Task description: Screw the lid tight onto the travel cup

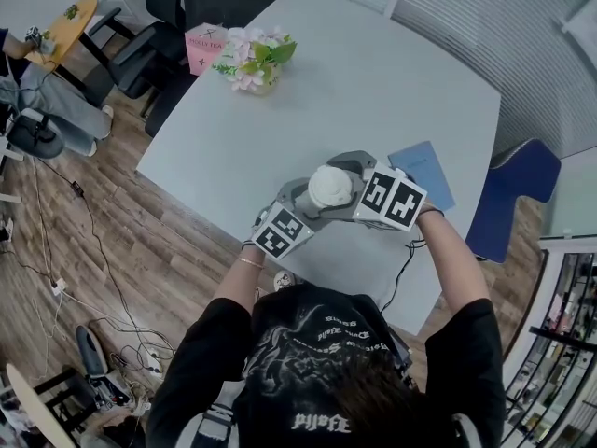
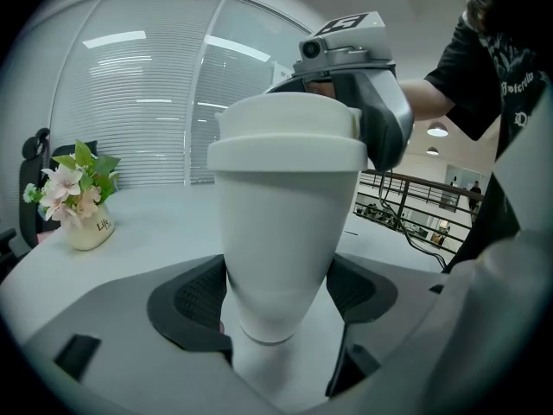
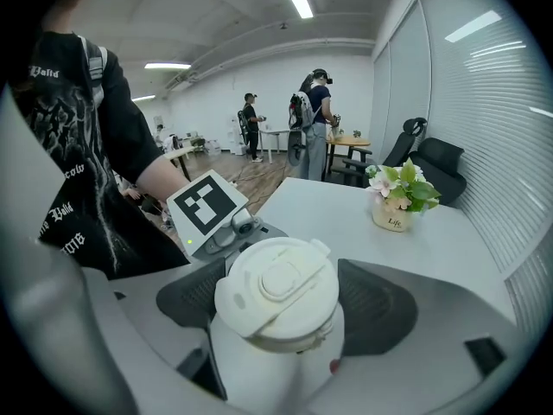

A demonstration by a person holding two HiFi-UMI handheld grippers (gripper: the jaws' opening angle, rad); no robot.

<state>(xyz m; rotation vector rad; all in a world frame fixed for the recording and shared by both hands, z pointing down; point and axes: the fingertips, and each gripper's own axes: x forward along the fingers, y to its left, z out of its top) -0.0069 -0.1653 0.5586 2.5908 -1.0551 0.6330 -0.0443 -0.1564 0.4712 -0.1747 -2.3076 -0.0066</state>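
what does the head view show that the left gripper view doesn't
Only the head view: a flat blue booklet and a pink card on the pale grey table. Only the left gripper view: the tapered foot of the white plastic travel cup clamped between the dark pads of the left claw. Both: the cup, its white round lid, the cream pot of flowers, and the right claw at the lid.

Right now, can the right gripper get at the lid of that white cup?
Probably yes: the right gripper has its jaws either side of the lid and they seem to touch it, nothing between. The left gripper grips the travel cup lower down, leaving the top free.
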